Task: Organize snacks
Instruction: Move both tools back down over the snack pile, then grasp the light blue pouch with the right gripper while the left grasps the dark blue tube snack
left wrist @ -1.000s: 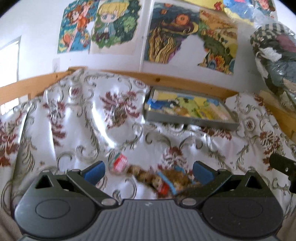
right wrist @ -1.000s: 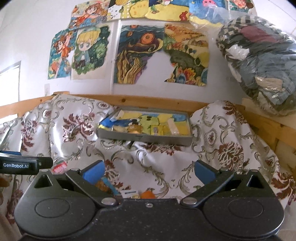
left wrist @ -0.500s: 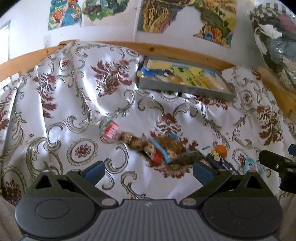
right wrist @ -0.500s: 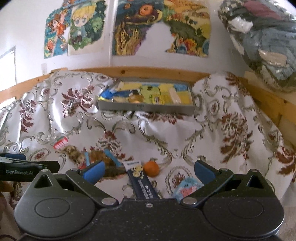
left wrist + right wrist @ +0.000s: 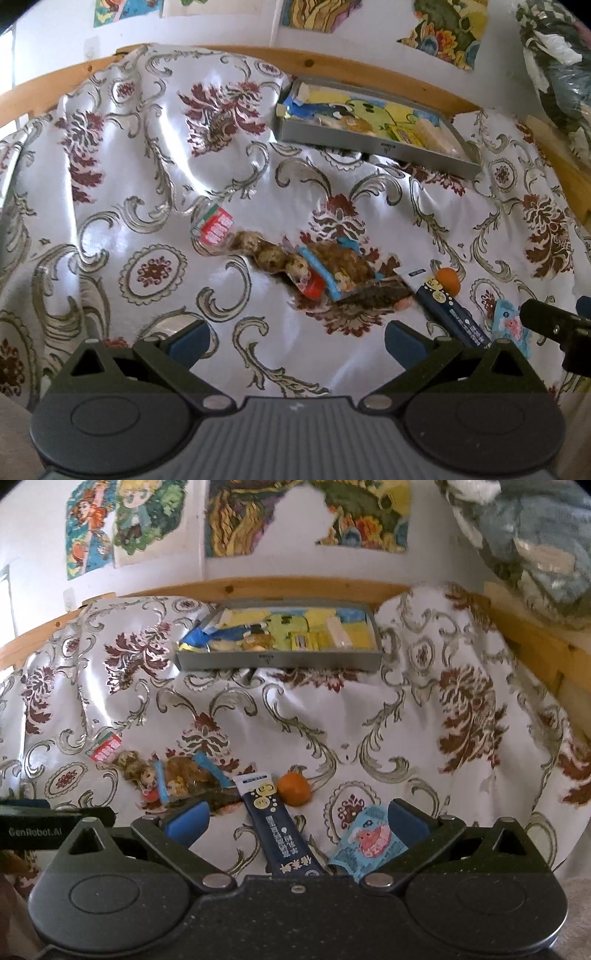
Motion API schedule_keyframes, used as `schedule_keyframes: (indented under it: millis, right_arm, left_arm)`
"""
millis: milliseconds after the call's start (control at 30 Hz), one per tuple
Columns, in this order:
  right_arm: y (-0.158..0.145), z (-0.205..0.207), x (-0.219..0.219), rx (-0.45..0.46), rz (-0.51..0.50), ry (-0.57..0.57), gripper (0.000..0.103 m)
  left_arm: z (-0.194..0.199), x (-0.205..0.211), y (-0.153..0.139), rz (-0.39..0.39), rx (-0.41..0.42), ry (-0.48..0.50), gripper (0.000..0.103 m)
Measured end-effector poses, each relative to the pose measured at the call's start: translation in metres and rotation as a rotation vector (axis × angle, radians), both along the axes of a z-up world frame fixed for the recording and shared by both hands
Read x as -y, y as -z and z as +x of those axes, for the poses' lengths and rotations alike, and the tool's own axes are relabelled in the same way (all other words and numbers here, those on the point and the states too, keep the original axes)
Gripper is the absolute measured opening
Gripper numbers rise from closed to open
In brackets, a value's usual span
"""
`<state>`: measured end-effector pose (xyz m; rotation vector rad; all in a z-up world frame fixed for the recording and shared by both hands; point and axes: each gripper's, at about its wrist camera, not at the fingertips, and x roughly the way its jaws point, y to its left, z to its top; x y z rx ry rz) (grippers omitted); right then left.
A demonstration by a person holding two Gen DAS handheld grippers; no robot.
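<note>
Both tongs (image 5: 297, 338) (image 5: 297, 818) have black bodies, blue finger pads (image 5: 186, 821), silver screws and "GenRobot.AI" lettering.

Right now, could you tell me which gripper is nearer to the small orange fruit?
Right. The right gripper hangs open just short of the orange fruit; the left gripper is open too, further off to its left.

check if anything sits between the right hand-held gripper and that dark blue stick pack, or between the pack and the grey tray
Nothing visible does. The right hand-held gripper is open with the dark blue stick pack lying between its fingers. A small orange sits just beside the pack's far end. Beyond that only bare patterned cloth lies before the grey tray.
</note>
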<state>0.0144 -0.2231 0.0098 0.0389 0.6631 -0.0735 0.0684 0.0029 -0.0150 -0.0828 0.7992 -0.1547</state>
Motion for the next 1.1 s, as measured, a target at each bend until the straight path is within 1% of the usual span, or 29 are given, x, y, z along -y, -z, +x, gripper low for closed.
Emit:
schedule_keyframes:
  millis: [167,333,600,767,833,900,1100]
  right_arm:
    - [0.004,0.017,0.018,-0.086,0.076,0.033,0.102]
    - [0.012,0.041,0.042,-0.201,0.166,0.059,0.102]
    - [0.026,0.077,0.076,-0.370,0.261,0.102,0.102]
    - [0.032,0.086,0.088,-0.427,0.273,0.115,0.101]
    - [0.036,0.088,0.091,-0.446,0.285,0.119,0.097]
    - [0.039,0.090,0.094,-0.466,0.298,0.127,0.091]
    - [0.049,0.093,0.103,-0.498,0.335,0.174,0.085]
  left_arm:
    - [0.011,0.010,0.007,-0.005,-0.030,0.030,0.103]
    - [0.017,0.024,0.013,-0.024,-0.037,0.097,0.103]
    - [0.023,0.055,0.016,-0.103,-0.032,0.279,0.103]
    - [0.030,0.071,0.023,-0.152,-0.046,0.320,0.103]
    - [0.035,0.077,0.027,-0.176,-0.057,0.323,0.102]
    - [0.038,0.082,0.031,-0.199,-0.065,0.330,0.102]
    - [0.044,0.094,0.039,-0.256,-0.084,0.396,0.092]
